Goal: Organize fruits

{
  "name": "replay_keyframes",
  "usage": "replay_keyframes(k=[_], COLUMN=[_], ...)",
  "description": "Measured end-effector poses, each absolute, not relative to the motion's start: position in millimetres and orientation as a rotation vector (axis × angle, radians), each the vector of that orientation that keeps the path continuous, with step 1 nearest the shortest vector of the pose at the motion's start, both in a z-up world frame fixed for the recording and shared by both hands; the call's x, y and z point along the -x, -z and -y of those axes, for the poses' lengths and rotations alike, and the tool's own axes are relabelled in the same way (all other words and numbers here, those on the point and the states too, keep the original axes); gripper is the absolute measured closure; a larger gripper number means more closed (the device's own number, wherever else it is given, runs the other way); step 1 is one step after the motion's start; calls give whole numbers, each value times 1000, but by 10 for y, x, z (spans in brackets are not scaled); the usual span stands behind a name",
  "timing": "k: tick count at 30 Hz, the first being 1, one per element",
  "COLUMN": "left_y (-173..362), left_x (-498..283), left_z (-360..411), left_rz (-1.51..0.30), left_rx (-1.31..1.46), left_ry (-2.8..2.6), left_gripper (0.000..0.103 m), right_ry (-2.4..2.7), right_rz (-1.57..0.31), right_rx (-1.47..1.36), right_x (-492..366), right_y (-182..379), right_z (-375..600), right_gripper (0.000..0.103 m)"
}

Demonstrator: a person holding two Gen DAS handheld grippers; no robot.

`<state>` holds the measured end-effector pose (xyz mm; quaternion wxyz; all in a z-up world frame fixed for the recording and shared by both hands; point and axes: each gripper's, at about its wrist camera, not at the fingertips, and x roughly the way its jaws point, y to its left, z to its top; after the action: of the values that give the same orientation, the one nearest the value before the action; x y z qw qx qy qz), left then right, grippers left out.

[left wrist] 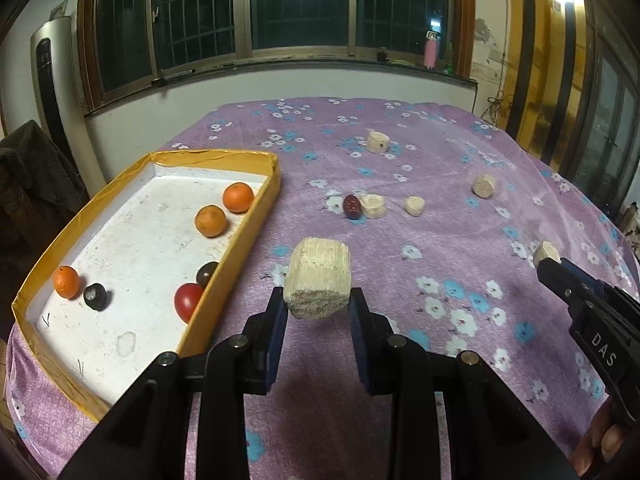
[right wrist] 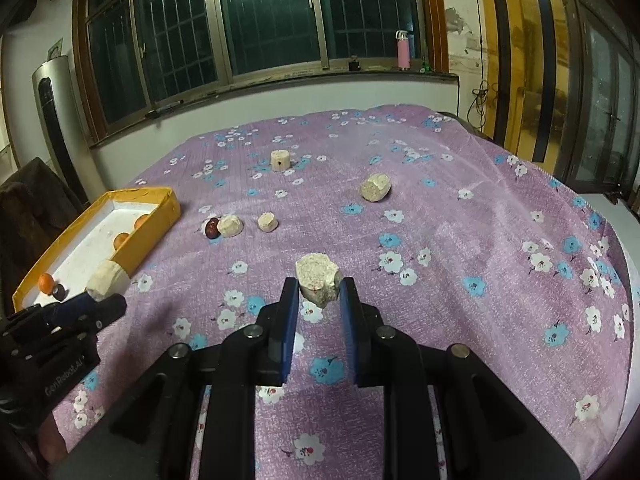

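Note:
My left gripper [left wrist: 318,300] is shut on a pale corn-cob chunk [left wrist: 319,280], held above the cloth just right of the yellow box [left wrist: 240,220]. It also shows in the right wrist view [right wrist: 105,293] with its chunk [right wrist: 107,275]. My right gripper [right wrist: 319,289] is shut on another cob chunk [right wrist: 318,276]; it shows in the left wrist view [left wrist: 549,261]. The box holds three oranges [left wrist: 211,221], a red tomato [left wrist: 188,301] and two dark fruits [left wrist: 96,297]. A red date [left wrist: 352,207] lies on the cloth beside a cob piece [left wrist: 373,206].
More cob pieces lie on the purple flowered cloth: one in the middle [left wrist: 414,205], one right [left wrist: 483,186], one far back [left wrist: 377,142]. The table edge drops off at right [right wrist: 624,248]. A dark chair [left wrist: 28,184] stands left of the box.

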<state>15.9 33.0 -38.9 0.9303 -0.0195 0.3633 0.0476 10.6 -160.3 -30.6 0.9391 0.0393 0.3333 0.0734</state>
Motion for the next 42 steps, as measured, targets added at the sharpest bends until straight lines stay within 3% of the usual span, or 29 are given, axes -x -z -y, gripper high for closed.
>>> replay_keyframes(k=[42], left_y=[438], left_x=[-121], left_z=[-355], left_rz=[-666], left_rx=[48], left_ry=[-125], left_gripper=[73], right_ry=[-130], right_rz=[-625], right_rx=[-82], right_x=[-75], right_y=[290], right_z=[1543], right_gripper=[81])
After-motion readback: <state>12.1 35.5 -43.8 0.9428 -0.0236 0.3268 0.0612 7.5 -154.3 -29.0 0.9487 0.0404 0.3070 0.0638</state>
